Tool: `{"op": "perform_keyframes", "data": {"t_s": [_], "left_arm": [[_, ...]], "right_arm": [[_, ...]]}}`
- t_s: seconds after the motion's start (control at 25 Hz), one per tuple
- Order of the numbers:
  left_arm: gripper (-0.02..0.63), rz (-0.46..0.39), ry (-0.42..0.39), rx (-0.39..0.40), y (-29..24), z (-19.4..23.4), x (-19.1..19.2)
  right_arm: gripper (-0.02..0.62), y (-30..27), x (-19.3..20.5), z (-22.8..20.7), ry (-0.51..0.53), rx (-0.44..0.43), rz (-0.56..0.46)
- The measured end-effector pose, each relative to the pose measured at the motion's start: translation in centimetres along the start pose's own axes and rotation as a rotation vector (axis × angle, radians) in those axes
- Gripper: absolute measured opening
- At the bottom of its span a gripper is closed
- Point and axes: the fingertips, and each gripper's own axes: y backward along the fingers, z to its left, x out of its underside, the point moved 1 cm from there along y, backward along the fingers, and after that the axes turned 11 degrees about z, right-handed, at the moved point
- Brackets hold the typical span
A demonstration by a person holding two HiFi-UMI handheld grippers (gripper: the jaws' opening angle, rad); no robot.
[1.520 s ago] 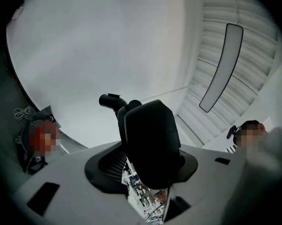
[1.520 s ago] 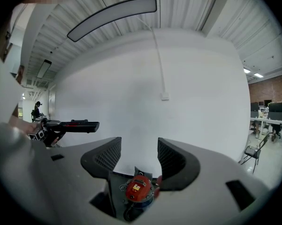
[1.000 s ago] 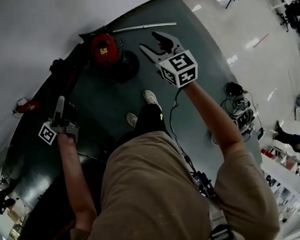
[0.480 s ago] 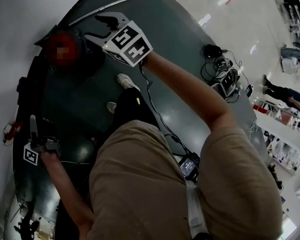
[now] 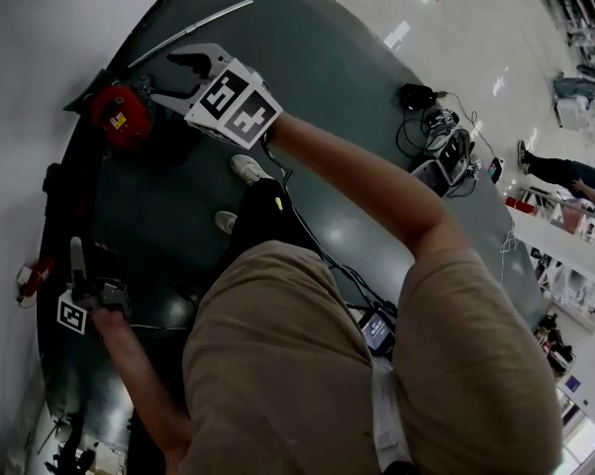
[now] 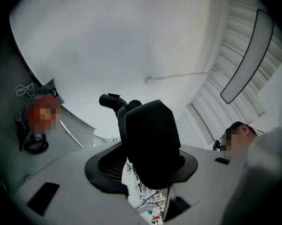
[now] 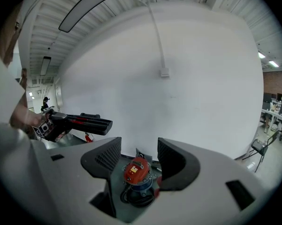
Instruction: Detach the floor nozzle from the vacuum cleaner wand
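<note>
Right claw moved nearer red vacuum body.

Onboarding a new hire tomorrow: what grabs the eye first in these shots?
The red vacuum canister on the dark mat, upper left in the head view; the right gripper, jaws apart, points at it. Next, the big black vacuum piece clamped in the left gripper at lower left, filling that gripper's view.

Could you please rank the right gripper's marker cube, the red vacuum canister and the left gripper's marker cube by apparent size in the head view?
1. right gripper's marker cube, though closeness to the camera enlarges it
2. red vacuum canister
3. left gripper's marker cube
</note>
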Motion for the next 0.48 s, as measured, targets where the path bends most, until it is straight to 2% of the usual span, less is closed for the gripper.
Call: {"op": "perform_keyframes", "data": {"t_s": [0.16, 0.48], "left_arm": [[0.199, -0.005, 0.019, 0.014, -0.2, -0.6, 0.7], [0.199, -0.046, 0.021, 0.017, -0.9, -1.6, 0.2]], "right_arm": [[0.242, 1.3, -0.3, 0.8, -0.016, 0.005, -0.012], [0.225, 3.0, -2.3, -0.7, -0.058, 0.061, -0.088]]}}
